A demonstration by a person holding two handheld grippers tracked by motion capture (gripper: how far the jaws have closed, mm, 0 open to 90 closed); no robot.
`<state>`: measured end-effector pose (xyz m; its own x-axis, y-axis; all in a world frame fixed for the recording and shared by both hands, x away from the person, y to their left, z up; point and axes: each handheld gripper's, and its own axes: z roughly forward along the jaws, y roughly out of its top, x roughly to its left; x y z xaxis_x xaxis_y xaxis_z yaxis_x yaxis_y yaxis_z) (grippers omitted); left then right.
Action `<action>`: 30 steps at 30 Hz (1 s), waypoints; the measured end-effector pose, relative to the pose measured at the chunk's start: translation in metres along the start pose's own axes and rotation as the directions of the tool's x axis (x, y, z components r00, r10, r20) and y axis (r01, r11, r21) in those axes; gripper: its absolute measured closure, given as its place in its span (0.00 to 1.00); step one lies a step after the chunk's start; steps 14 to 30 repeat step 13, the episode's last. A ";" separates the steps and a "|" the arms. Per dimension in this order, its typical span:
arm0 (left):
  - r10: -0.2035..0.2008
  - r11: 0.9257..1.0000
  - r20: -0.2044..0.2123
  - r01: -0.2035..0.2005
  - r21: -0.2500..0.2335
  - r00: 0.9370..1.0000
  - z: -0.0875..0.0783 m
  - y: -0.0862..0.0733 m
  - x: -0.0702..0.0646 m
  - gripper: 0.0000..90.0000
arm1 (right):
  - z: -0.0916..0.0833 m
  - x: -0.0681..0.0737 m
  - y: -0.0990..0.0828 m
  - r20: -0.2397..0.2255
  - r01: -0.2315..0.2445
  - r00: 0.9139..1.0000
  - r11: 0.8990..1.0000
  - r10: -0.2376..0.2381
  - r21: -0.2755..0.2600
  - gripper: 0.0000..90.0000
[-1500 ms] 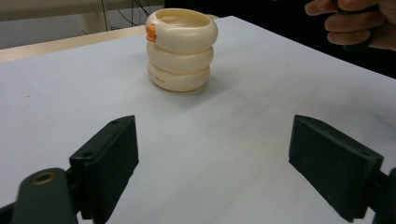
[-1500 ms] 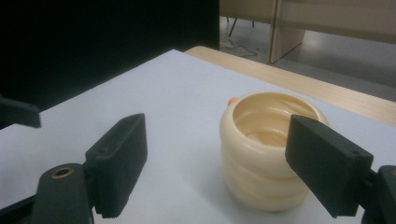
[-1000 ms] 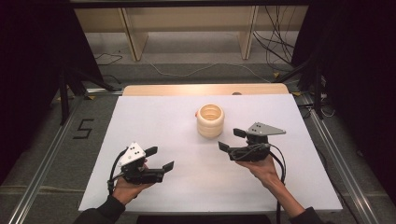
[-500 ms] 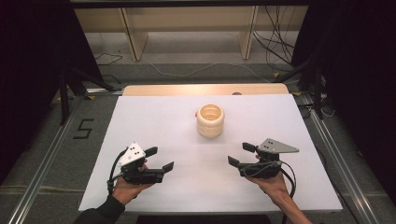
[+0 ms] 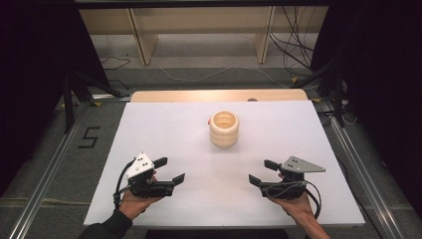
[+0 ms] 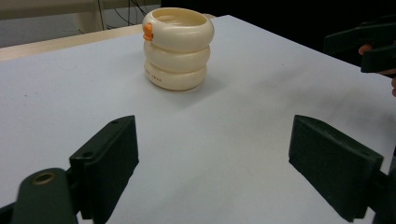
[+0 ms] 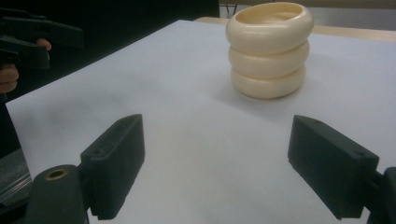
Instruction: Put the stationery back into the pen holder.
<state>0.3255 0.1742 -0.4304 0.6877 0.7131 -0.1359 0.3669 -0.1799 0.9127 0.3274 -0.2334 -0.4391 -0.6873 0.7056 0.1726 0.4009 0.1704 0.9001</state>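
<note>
A cream ribbed cup (image 5: 224,128), shaped like three stacked rings, stands upright near the middle of the white table top (image 5: 164,134). In the left gripper view the cup (image 6: 177,46) shows a small orange mark on its rim. From the right gripper view the cup (image 7: 269,49) stands ahead and slightly right. My left gripper (image 5: 169,170) rests low at the front left, open and holding nothing. At the front right my right gripper (image 5: 263,172) is open too, with nothing between its jaws. Both are well short of the cup.
A wooden strip (image 5: 219,95) runs along the table's far edge. Beyond it stand shelf legs (image 5: 142,42) and loose cables (image 5: 293,47) on the floor. A metal rail (image 5: 47,164) with a "5" floor mark (image 5: 88,137) lies to the left.
My right gripper has drawn back from beside the cup toward the front right edge of the table. The left gripper and the cup have stayed put.
</note>
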 end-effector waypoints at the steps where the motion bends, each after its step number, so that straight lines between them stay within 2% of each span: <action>1: 0.001 1.000 0.001 -0.001 0.001 1.000 0.000 0.000 0.000 0.17 | 0.000 0.000 0.000 0.002 -0.003 1.000 1.000 0.003 -0.004 0.22; 30: 0.002 1.000 -0.001 -0.002 -0.005 1.000 0.000 0.000 0.000 0.17 | -0.003 -0.001 0.000 0.008 -0.003 1.000 1.000 0.003 -0.015 0.21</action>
